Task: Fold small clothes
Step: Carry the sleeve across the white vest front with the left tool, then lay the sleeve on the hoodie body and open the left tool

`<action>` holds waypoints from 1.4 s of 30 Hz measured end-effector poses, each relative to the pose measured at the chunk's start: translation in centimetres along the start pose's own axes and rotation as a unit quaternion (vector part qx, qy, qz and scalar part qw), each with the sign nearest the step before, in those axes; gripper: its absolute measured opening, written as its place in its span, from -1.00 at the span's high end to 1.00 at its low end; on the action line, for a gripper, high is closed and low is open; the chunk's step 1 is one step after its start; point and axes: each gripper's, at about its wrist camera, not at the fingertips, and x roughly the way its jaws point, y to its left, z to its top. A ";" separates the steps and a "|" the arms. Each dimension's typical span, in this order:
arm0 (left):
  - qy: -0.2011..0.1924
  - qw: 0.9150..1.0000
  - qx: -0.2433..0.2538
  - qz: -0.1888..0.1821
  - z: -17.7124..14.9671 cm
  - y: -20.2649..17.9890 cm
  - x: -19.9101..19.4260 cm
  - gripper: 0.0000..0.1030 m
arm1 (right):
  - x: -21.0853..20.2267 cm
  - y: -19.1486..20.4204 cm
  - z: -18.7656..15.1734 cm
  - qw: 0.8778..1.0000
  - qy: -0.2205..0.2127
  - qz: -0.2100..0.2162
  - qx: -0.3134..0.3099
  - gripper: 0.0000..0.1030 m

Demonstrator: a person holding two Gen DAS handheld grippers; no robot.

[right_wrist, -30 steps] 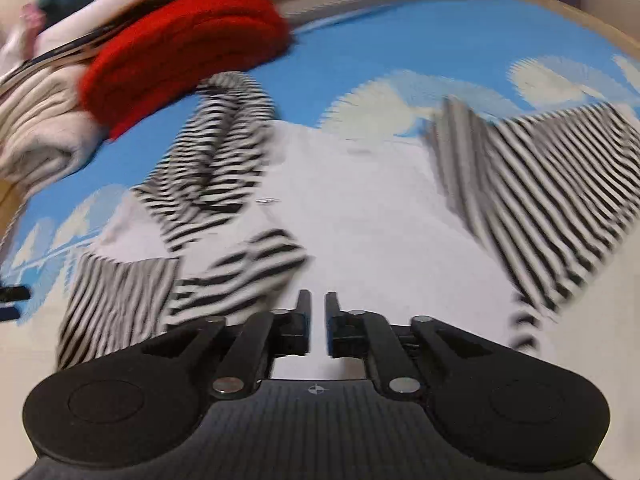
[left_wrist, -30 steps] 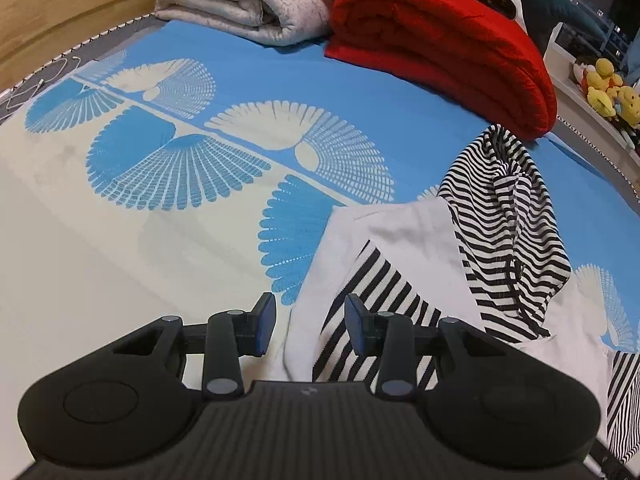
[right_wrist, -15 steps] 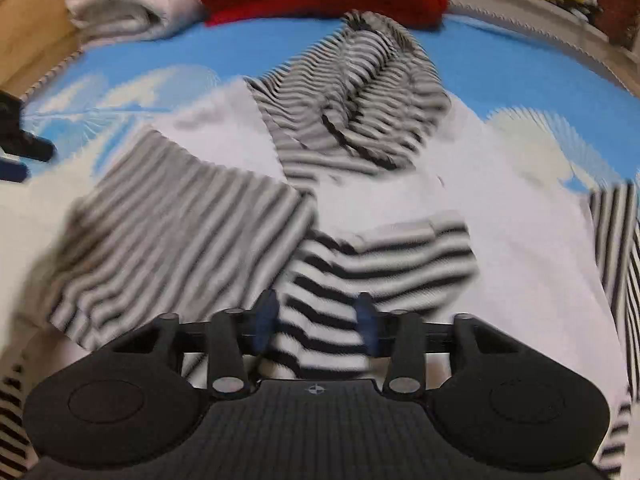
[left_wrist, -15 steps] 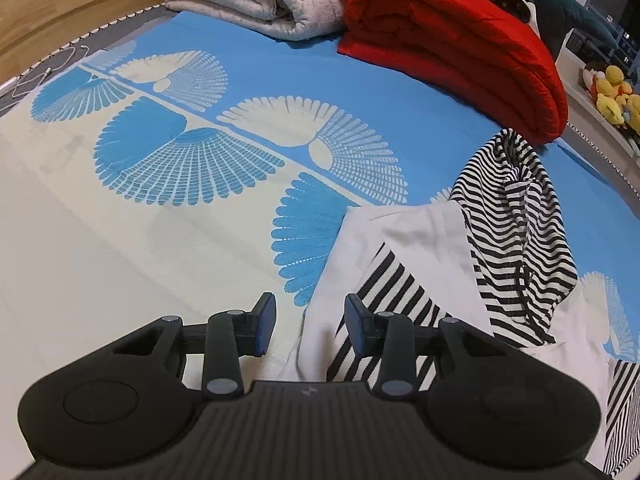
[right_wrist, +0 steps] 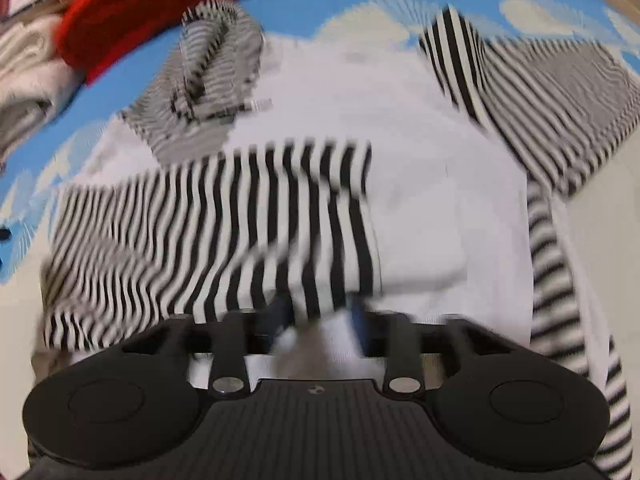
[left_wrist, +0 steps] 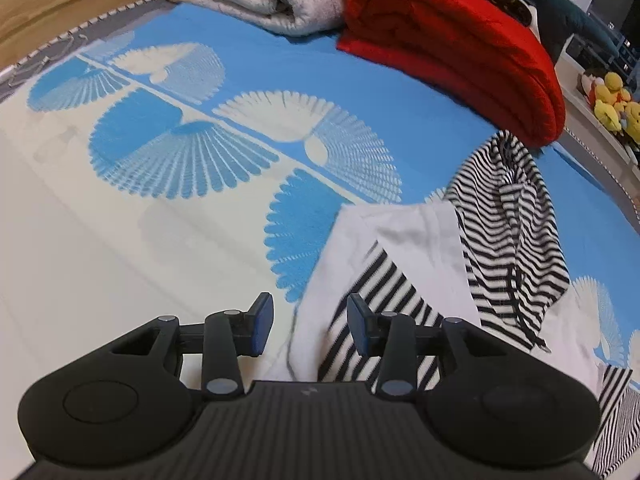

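Both tongs gape empty: the hoodie's (right_wrist: 420, 184) folded sleeve (right_wrist: 224, 220) lies crosswise just ahead of the right tongs (right_wrist: 316, 316), while the left tongs (left_wrist: 306, 330) straddle its side edge.

Both views are evenly and brightly lit from overhead, with soft shadows and no hard glare. The left wrist view is sharp: the bed (left_wrist: 120, 240) print is crisp, and the left gripper (left_wrist: 306, 326) casts only a faint, diffuse shadow on it. Fisheye bending curves the bed's far edge and squeezes the corners. The right wrist view is heavily motion-blurred (stripes on the hoodie (right_wrist: 224, 220) smear into grey moiré), and even the right gripper (right_wrist: 318, 320) fingers are blurred; the red blanket (right_wrist: 160, 4) is a soft smear.
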 end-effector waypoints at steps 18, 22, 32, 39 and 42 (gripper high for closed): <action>0.078 0.996 0.041 -0.006 -0.9 0.1 4.5 0.02 | 0.6 -5.5 3.0 0.989 -0.048 -0.090 0.107 0.02; 0.083 0.995 0.053 0.001 -1.2 -0.5 5.2 0.02 | 3.0 -5.0 3.2 0.997 -0.011 -0.066 0.030 -0.06; 0.062 0.992 0.112 0.005 -1.6 -2.1 5.0 0.92 | -3.0 -3.1 7.0 0.979 -0.197 0.022 -0.043 0.88; 0.044 0.993 0.110 0.012 -1.0 -2.6 4.4 0.76 | 0.8 -5.3 9.4 0.992 -0.124 -0.014 -0.030 0.76; 0.032 0.993 0.112 0.013 -0.7 -2.8 3.6 0.53 | 1.7 -7.0 9.4 0.994 -0.090 -0.055 0.011 0.70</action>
